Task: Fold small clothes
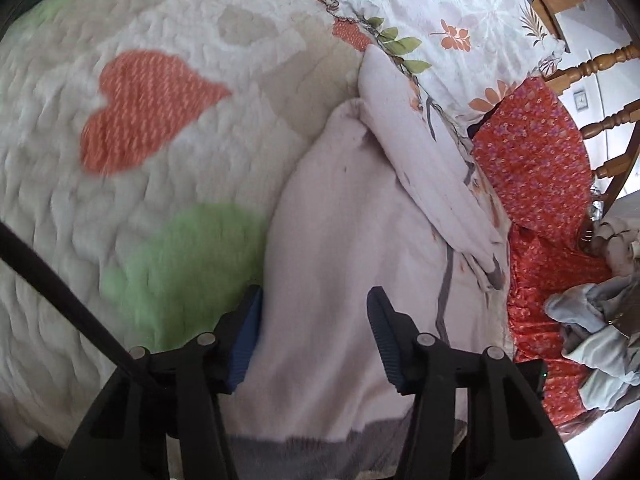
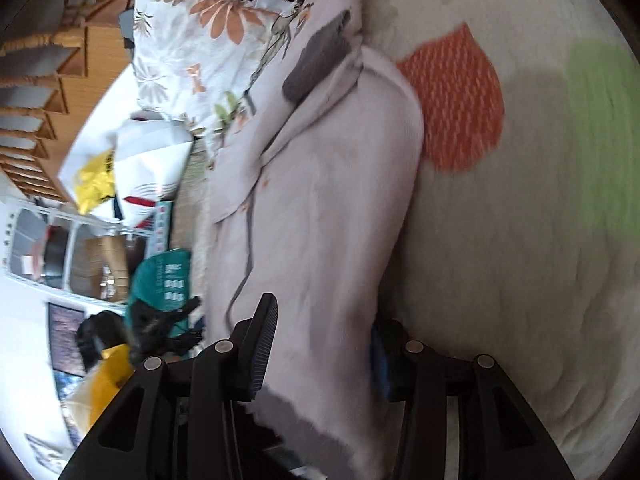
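A pale pink garment with grey trim [image 1: 352, 216] lies on the quilted bed cover [image 1: 120, 160], one sleeve folded across its upper right. My left gripper [image 1: 316, 320] is open, its blue-padded fingers wide apart over the garment's lower part near the grey hem. In the right wrist view the same garment [image 2: 320, 200] runs up the middle. My right gripper [image 2: 320, 344] is open with the cloth lying between its fingers; the right pad is partly hidden behind the fabric edge.
A floral pillow [image 1: 448, 28] and an orange flowered cloth [image 1: 536, 184] lie to the right, with grey clothes [image 1: 592, 328] beyond. Wooden chair rails [image 1: 600, 68] stand at the far right. The right wrist view shows bags [image 2: 132, 168] and shelves [image 2: 52, 256] past the bed edge.
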The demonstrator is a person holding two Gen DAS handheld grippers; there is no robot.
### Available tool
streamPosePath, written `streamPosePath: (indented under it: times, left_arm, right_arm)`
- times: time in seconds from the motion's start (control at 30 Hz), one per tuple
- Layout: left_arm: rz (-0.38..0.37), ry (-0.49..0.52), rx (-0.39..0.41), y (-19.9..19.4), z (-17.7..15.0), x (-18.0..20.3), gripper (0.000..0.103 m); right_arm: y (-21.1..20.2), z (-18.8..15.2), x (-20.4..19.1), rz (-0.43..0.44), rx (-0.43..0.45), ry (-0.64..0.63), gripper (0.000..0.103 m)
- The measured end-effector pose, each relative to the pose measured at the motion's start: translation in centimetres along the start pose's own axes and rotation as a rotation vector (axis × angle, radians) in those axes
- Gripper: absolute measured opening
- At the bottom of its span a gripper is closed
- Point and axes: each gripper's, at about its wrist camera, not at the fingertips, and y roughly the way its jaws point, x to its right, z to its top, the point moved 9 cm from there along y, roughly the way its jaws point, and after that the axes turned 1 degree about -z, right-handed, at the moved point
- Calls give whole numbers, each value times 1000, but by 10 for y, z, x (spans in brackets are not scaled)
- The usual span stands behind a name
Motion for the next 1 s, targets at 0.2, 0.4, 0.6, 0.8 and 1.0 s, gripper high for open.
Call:
streamPosePath:
  times: [0.2,0.4,0.6,0.8,1.0]
  left_arm:
    - [4,19,-12,-10,-47,1,52]
    - [30,30,-12,-12,-84,1,52]
    - [99,82,-31,-8,-107,2,33]
    - [113,66,-31,-18,-114,4,9]
    - [128,126,-53,-36,-162,26,7]
  right_arm:
    - [0,-34,-6,57,-39,18,45]
    - [8,-69,-16,44,-96,-27,45]
    - [14,-100,-20,-24,-98,-77,30]
    - [1,-98,-9,-121,-80,-78,7]
    - [-58,-109,-15,-113,-60,-127,4]
